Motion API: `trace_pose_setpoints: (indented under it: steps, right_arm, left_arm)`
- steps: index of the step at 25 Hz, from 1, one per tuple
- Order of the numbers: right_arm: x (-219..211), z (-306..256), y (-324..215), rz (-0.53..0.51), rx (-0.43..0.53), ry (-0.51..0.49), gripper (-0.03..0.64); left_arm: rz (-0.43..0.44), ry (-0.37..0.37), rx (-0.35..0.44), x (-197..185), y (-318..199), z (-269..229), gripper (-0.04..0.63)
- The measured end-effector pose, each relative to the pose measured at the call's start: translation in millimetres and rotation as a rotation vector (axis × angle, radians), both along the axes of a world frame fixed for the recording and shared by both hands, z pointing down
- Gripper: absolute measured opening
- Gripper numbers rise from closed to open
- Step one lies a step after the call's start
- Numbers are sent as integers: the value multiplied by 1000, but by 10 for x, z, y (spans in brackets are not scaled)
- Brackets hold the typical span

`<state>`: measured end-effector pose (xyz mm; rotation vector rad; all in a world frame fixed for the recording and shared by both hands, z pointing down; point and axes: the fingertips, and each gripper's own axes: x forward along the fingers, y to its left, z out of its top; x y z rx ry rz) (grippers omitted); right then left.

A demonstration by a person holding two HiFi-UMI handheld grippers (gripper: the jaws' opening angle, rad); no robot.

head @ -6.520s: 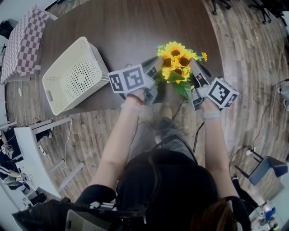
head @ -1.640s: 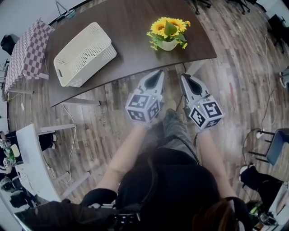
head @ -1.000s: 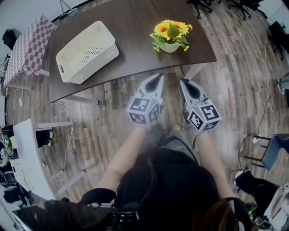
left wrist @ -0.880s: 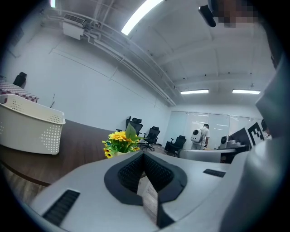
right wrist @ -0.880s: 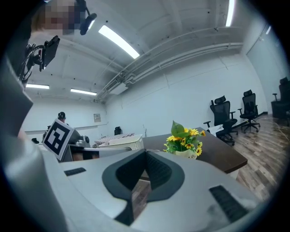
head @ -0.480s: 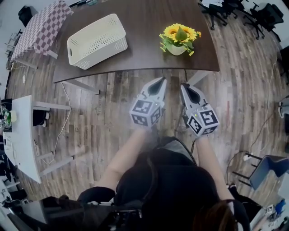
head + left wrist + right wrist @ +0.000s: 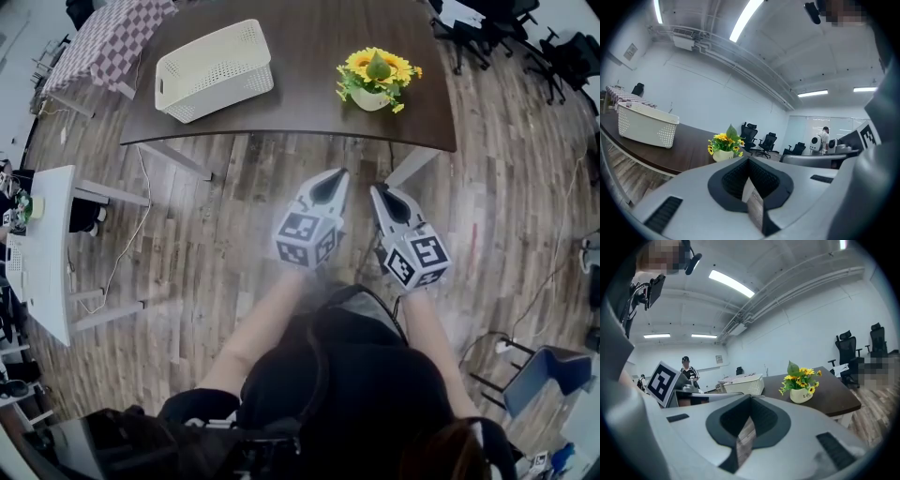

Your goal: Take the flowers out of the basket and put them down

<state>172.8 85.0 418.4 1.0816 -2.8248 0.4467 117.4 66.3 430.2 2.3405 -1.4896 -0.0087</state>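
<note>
Item: sunflowers [image 7: 376,67], yellow with green leaves, in a small white pot [image 7: 370,99]; upright on the dark brown table [image 7: 309,52], toward its right end and near the front edge, outside the basket and touched by neither tool. Item: basket [image 7: 216,67], cream plastic with perforated walls and a slot handle in one end; on the left part of the same table, well apart from the pot. Item: left gripper [image 7: 337,174], grey with a marker cube at the rear; jaws pressed together with nothing between them (its own view shows only floorboards through the slit below the pads). Item: right gripper [image 7: 377,190], same build; jaws likewise together and empty. Position of both: side by side, close to each other, held out in front of the person over the wooden floor [image 7: 225,234], tips aimed toward the table but short of its front edge. Surroundings: a table under a checked cloth [image 7: 117,37] beyond the left end of the dark one; a white desk [image 7: 37,253] at far left; black office chairs [image 7: 553,52] at upper right; a person [image 7: 686,367] standing far back in the right gripper view.
</note>
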Motion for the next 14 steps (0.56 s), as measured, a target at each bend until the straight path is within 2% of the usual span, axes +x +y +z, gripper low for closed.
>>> trace_pose_setpoints:
  steps: [7, 14]
  right_arm:
    - [287, -14, 165, -35, 20, -19, 0]
    - [491, -4, 314, -50, 19, -25, 0]
  left_arm:
    - [-54, -13, 32, 236, 181, -68, 2]
    - [-40, -29, 34, 502, 333, -59, 2]
